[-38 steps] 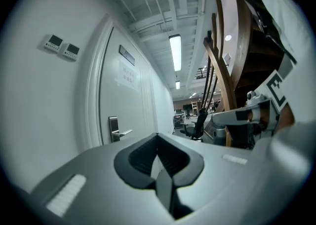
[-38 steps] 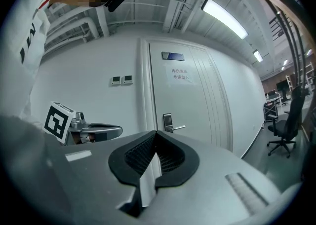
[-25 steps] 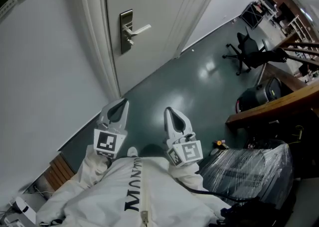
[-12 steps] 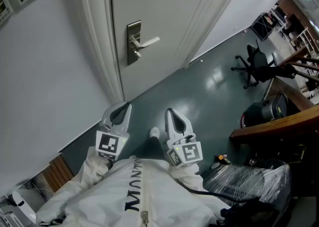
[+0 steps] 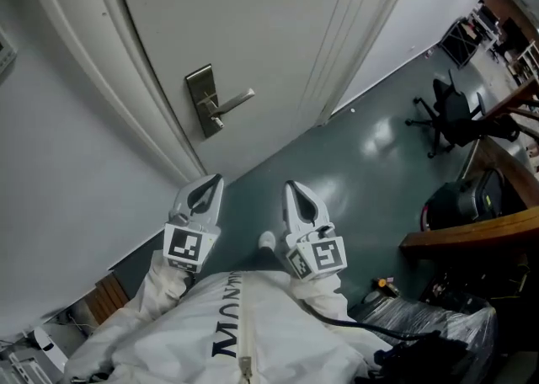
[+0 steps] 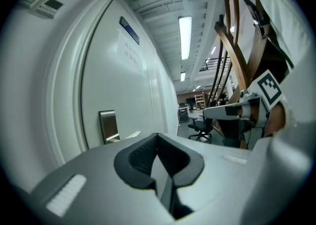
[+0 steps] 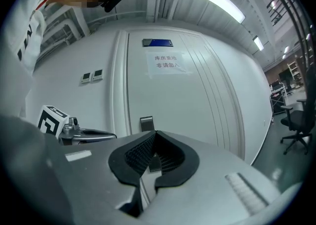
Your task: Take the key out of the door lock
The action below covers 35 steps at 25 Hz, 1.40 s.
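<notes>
A steel lock plate with a lever handle is on the pale door. A small stub sticks out under the lever; it is too small to tell whether it is the key. My left gripper and right gripper are held low in front of my body, well short of the door, both shut and empty. The left gripper view has the lock plate beyond the closed left gripper. In the right gripper view the plate is just above the closed right gripper.
The moulded door frame runs left of the lock, with a grey wall beyond. To the right are a dark green floor, an office chair, a wooden desk edge and a plastic-wrapped bundle. A paper notice is on the door.
The door and lock plate have grown larger and shifted in the head view as the person comes closer. Both grippers stay shut in the same place before the body.
</notes>
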Each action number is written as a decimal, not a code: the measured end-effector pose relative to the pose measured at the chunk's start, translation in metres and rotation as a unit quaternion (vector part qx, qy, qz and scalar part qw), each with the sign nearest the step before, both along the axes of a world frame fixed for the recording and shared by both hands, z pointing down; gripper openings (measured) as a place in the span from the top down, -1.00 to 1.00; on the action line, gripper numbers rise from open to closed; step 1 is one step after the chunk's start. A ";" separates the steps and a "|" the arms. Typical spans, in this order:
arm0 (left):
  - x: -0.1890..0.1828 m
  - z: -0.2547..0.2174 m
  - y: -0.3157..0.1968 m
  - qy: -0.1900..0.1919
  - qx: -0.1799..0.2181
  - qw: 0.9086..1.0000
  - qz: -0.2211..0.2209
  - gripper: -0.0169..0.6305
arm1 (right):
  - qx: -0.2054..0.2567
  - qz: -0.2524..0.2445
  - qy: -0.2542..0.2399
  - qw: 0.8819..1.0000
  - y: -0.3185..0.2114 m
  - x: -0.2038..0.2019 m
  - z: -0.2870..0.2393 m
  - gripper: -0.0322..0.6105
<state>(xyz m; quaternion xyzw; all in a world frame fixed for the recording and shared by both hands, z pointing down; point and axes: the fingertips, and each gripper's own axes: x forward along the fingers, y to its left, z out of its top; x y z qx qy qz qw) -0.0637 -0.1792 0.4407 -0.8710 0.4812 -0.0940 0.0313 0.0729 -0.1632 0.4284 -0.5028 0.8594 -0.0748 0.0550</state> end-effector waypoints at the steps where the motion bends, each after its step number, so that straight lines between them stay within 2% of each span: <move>1: 0.003 -0.002 -0.008 -0.001 0.001 1.000 -0.004 0.95 | 0.000 -0.002 -0.003 1.000 -0.008 0.005 0.000 0.90; 5: 0.015 -0.009 -0.033 -0.007 0.007 1.000 -0.020 0.95 | -0.007 -0.016 -0.010 1.000 -0.036 0.019 0.002 0.90; 10: 0.014 -0.007 -0.062 -0.010 0.001 0.998 -0.059 0.95 | -0.015 -0.055 -0.007 0.998 -0.074 0.016 0.006 0.90; 15: 0.002 0.001 -0.075 -0.013 -0.010 0.994 -0.109 0.95 | -0.029 -0.105 -0.003 0.994 -0.099 0.002 0.016 0.90; 22: -0.026 0.013 -0.075 -0.029 -0.023 0.988 -0.149 0.95 | -0.050 -0.145 0.000 0.988 -0.120 -0.032 0.028 0.90; 27: -0.047 0.017 -0.076 -0.022 -0.026 0.987 -0.157 0.95 | -0.073 -0.141 0.016 0.987 -0.128 -0.053 0.039 0.90; 35: -0.058 0.024 -0.076 -0.018 -0.031 0.990 -0.140 0.95 | -0.104 -0.110 0.044 0.987 -0.136 -0.066 0.062 0.90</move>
